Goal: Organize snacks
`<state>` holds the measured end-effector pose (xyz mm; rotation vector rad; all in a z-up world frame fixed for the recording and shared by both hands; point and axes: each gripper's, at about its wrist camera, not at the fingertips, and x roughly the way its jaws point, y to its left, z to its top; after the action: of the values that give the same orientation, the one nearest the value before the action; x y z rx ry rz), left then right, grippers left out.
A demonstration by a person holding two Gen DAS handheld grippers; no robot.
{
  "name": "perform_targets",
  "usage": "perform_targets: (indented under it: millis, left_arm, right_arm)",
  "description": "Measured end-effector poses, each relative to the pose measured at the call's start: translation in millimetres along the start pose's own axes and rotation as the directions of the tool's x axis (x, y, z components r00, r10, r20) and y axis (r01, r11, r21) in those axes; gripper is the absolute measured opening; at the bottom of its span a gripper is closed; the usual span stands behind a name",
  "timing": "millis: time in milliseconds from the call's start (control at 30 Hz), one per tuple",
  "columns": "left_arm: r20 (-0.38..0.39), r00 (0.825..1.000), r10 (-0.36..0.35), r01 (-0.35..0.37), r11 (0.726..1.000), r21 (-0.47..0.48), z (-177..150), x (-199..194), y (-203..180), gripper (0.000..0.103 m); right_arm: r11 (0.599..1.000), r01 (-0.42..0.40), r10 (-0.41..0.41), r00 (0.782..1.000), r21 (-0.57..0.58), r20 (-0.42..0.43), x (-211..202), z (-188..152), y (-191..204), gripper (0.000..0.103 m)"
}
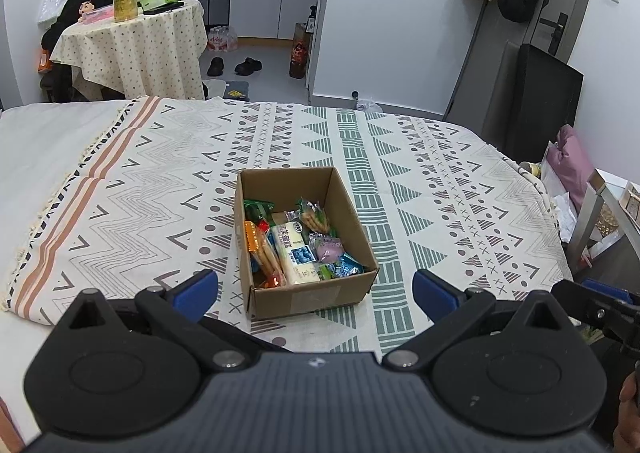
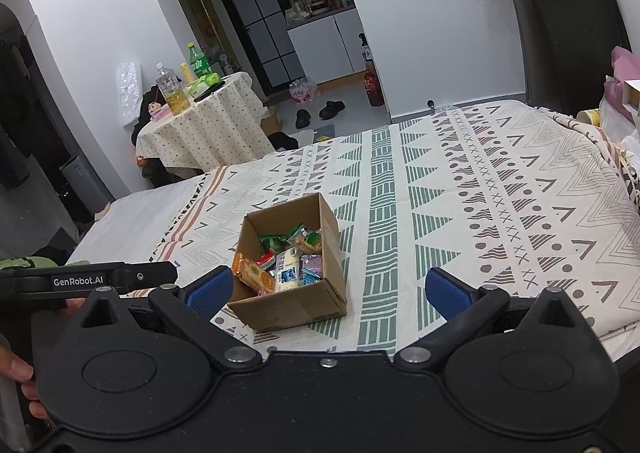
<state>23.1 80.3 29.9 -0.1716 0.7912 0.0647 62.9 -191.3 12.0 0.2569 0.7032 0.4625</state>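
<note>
Cardboard box of wrapped snacks near the front edge of the patterned bedspread. Left gripper and right gripper both spread wide, holding nothing. Likely to dent thin walls or tip on soft bedding. Draped side table beyond the far edge.

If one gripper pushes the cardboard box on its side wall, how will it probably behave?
The cardboard box looks light: thin walls, only small snack packets inside. It would likely slide on the patterned cloth, perhaps wrinkling it. Being low and wide, it seems unlikely to tip; the open top may let a wall flex.
</note>
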Motion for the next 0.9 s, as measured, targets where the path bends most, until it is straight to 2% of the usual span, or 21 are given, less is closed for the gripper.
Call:
perform_targets:
  millis: [900]
  left_arm:
    - [0.001, 1.000, 0.003, -0.003, 1.000, -0.003, -2.9, 1.3, 5.1, 0.103]
  right_arm:
    - [1.000, 0.001, -0.001, 1.000, -0.003, -0.001, 0.0, -1.4, 2.1, 0.103]
